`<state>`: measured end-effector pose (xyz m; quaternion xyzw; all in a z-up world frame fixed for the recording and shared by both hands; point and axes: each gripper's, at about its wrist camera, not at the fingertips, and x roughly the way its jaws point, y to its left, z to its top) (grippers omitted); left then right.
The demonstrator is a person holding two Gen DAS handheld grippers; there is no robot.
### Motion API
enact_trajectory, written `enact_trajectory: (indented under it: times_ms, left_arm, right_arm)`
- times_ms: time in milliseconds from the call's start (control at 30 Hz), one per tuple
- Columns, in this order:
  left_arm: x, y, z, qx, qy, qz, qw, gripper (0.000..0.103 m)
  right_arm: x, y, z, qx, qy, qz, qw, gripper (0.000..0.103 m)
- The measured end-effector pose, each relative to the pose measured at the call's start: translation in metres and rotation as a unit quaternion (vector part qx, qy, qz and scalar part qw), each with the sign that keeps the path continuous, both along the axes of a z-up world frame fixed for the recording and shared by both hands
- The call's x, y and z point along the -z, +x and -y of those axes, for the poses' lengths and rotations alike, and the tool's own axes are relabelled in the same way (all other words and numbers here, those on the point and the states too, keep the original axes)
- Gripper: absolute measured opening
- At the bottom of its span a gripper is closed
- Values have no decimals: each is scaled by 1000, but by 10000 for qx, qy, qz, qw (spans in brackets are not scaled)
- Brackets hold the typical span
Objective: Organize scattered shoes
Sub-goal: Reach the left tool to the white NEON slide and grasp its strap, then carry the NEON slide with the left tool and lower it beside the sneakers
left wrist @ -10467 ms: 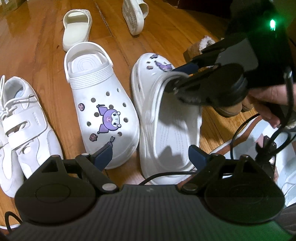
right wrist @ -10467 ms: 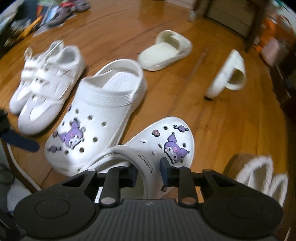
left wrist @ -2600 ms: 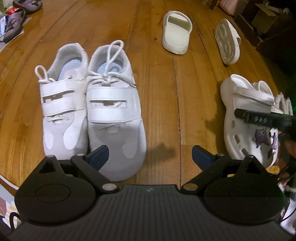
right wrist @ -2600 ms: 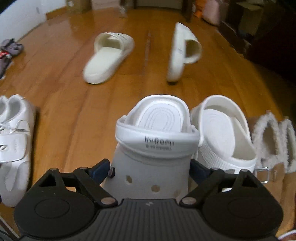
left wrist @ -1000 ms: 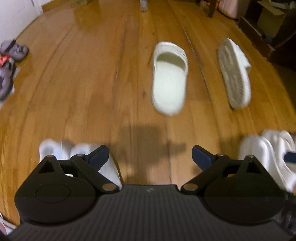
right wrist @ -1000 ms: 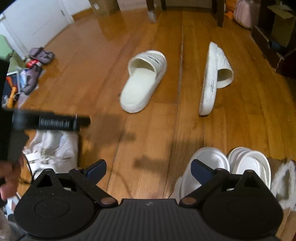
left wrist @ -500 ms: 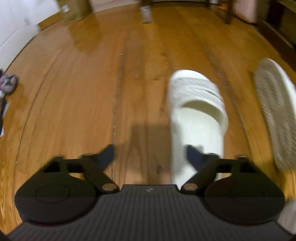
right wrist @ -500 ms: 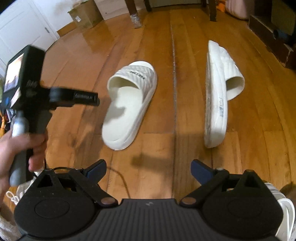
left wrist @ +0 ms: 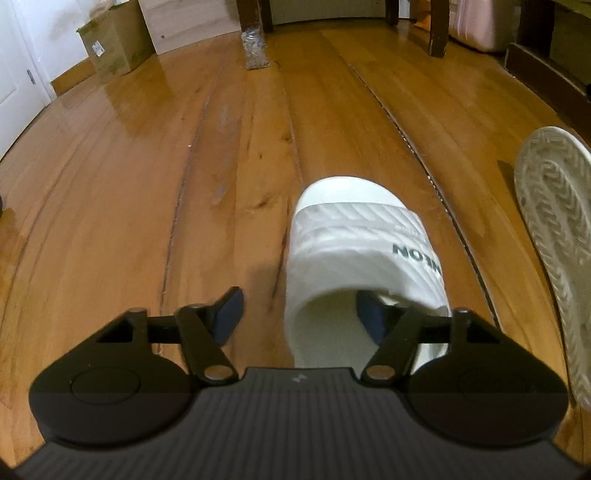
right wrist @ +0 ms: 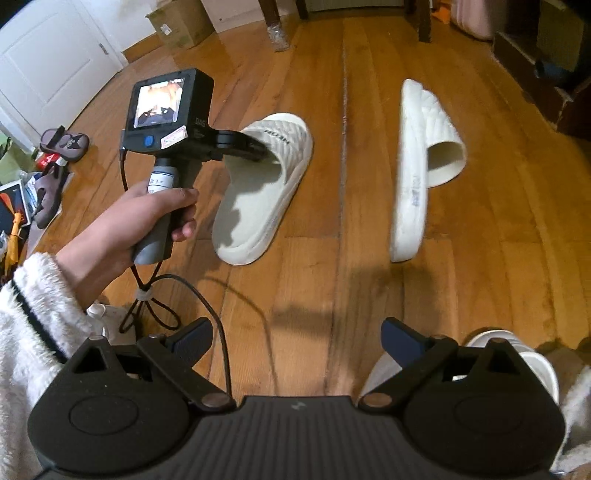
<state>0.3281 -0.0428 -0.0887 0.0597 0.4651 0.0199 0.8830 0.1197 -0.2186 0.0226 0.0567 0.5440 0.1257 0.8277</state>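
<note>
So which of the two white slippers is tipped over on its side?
The right-hand slide, standing on its edge with its strap opening facing right. The other slide lies flat on its sole, beside the left gripper.

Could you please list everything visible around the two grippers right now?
upright slide: 1, cream-white, floor centre
tipped slide: 1, cream-white, on its edge, right of the first
clog: at least 1, white, near right corner
sandals: 2, dark purple, far left
cardboard box: 1, brown, far wall
left gripper: 1, black, jaws just closing around the upright slide's strap side
right gripper: 1, black, open over the floor
left hand: 1, fleecy white sleeve
</note>
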Motion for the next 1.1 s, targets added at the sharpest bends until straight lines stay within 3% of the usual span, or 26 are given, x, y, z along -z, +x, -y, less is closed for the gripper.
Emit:
enact_trajectory:
  times_ms: [100, 233, 433, 567, 700, 867, 1033, 1100]
  left_arm:
    - [-7, -8, -7, -256, -327, -29, 9991, 7]
    - [-16, -32, -17, -265, -630, -218, 9974, 7]
    - [-45, -93, -32, -277, -849, -228, 9957, 7]
    - [-64, -137, -35, -30, -1186, -174, 9928, 8]
    - [-76, -189, -35, -126, -1518, -247, 9880, 8]
    - [-78, -231, -26, -290, -1458, -326, 9884, 8]
    - [-67, -273, -26, -394, -1400, -711, 9868, 8]
    - [-59, -286, -24, -334, -1247, -792, 9885, 18]
  right_arm:
    - [4, 1, 8, 179, 92, -141, 9997, 98]
    - [15, -7, 5, 55, 70, -705, 9975, 98]
    - [25, -47, 8, -166, 773, -1180, 9899, 98]
    - [14, -70, 10, -354, 759, -886, 9925, 98]
    - [-8, -99, 4, -985, 649, -376, 9923, 98]
    - [-8, -133, -5, -1402, 444, -338, 9885, 98]
    - [-11, -165, -19, -1708, 441, -353, 9837, 97]
    - [-13, -173, -26, -1844, 423, -267, 9816, 97]
